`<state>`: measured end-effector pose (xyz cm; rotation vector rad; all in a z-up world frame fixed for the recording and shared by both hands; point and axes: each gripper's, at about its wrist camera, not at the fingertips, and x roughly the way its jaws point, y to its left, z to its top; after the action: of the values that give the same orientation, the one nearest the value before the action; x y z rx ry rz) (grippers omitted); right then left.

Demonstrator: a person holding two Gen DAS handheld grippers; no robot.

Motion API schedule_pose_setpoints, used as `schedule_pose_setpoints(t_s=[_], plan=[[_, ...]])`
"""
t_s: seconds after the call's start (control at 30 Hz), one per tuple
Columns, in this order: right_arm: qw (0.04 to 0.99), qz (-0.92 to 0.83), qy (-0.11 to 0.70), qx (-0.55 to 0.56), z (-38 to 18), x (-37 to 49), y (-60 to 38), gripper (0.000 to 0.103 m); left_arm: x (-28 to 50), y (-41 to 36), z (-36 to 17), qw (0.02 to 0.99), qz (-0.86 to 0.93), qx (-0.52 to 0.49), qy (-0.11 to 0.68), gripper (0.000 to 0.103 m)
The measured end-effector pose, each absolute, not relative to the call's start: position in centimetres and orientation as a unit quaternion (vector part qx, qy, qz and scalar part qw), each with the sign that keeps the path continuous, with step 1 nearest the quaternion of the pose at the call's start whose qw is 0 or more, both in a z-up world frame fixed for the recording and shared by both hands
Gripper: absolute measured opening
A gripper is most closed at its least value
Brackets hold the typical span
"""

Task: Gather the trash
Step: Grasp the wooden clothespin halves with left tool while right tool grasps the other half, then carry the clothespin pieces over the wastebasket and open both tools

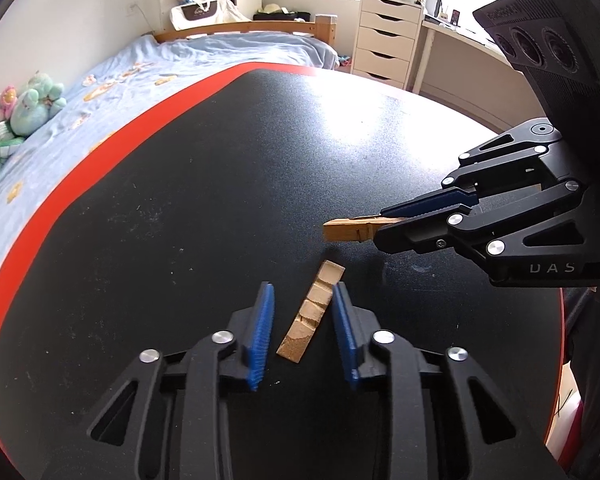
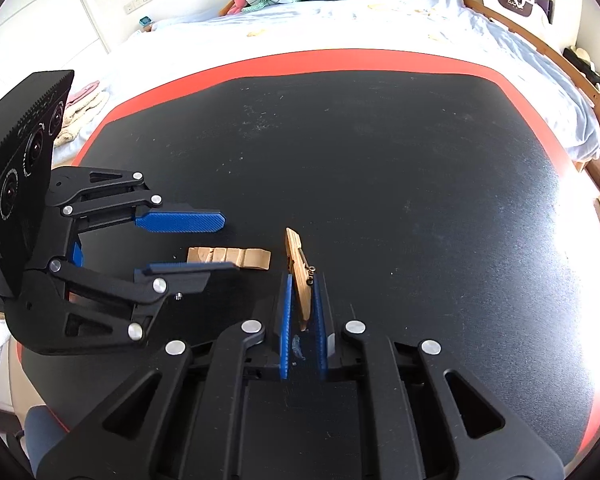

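A loose wooden clothespin half (image 1: 311, 317) lies flat on the black table (image 1: 180, 200), grooved side up. My left gripper (image 1: 303, 286) is open with its blue pads on either side of that piece, not closed on it. The piece also shows in the right wrist view (image 2: 230, 257), between the left gripper's (image 2: 228, 242) fingers. My right gripper (image 2: 302, 278) is shut on a second wooden clothespin piece with a metal spring (image 2: 300, 272) and holds it just above the table. In the left wrist view the right gripper (image 1: 380, 224) holds that piece (image 1: 350, 229) beyond my left fingers.
The table has a red border (image 1: 80, 184). A bed with a blue sheet (image 1: 120, 68) and plush toys (image 1: 24, 112) stands beyond it. A white drawer unit (image 1: 388, 36) and a desk stand at the far right by the window.
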<state>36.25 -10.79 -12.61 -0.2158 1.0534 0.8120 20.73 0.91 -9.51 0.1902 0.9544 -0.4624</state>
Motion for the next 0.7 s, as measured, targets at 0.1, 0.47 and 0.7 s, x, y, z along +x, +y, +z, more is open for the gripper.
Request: schedule_pose_setpoints(t_s=[0.1,0.47,0.7], plan=[[0.783,0.376,0.486,-0.097,-12.5,36.2,-11.0,0.010,20.6,0.9,-9.5,0.856,-0.209,0.090,0.464,0.012],[0.786,0.392,0.470,-0.089,-10.3,34.6,-12.8,0.010,17.6,0.3,-7.4,0.865,-0.144,0.054,0.479,0.012],[0.792,0.402,0.450,-0.091,-7.5,31.6,-15.8,0.010,13.6,-1.6,-3.6,0.874,-0.118,0.038,0.469,0.012]])
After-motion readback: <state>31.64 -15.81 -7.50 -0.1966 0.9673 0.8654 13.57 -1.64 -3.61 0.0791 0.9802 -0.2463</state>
